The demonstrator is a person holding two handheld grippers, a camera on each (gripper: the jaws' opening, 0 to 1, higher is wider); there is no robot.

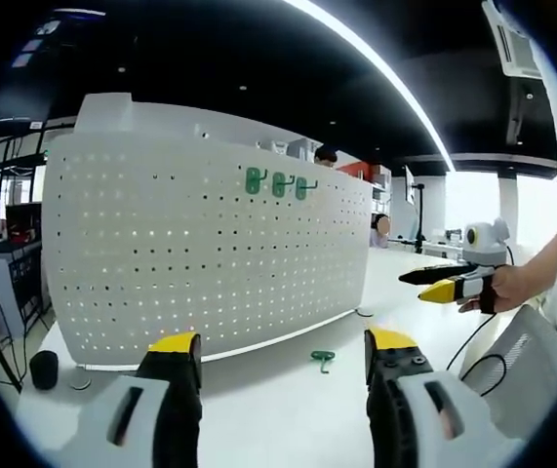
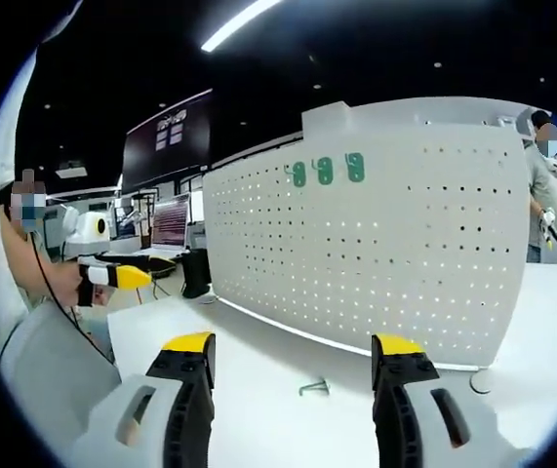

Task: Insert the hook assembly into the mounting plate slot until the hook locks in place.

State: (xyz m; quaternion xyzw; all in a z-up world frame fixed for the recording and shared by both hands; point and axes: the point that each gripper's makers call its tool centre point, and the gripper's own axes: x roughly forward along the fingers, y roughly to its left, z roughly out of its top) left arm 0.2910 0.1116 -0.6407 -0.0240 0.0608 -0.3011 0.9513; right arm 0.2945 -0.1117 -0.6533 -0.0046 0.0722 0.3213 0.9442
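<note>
Hook, small and green, lies loose on the white surface, just in front of the pegboard's lower edge. In the left gripper view it sits between the two yellow-tipped jaws of the left claw, a little toward the 1 o'clock side of centre and apart from both tips. The left claw stands wide open and holds nothing. In the right gripper view the same hook lies between the jaws of the right claw, also spread wide and empty, with the hook not touching either tip.

Behind the hook stands the white pegboard, upright on the surface, its face dotted with rows of holes. Three green hooks hang side by side near its top edge, at about 12 o'clock; in the right gripper view they also sit near the top.

At 3 o'clock in the left gripper view, the right claw is held by a hand. Farther back, a person stands beyond the pegboard at 3 o'clock in the right gripper view.
</note>
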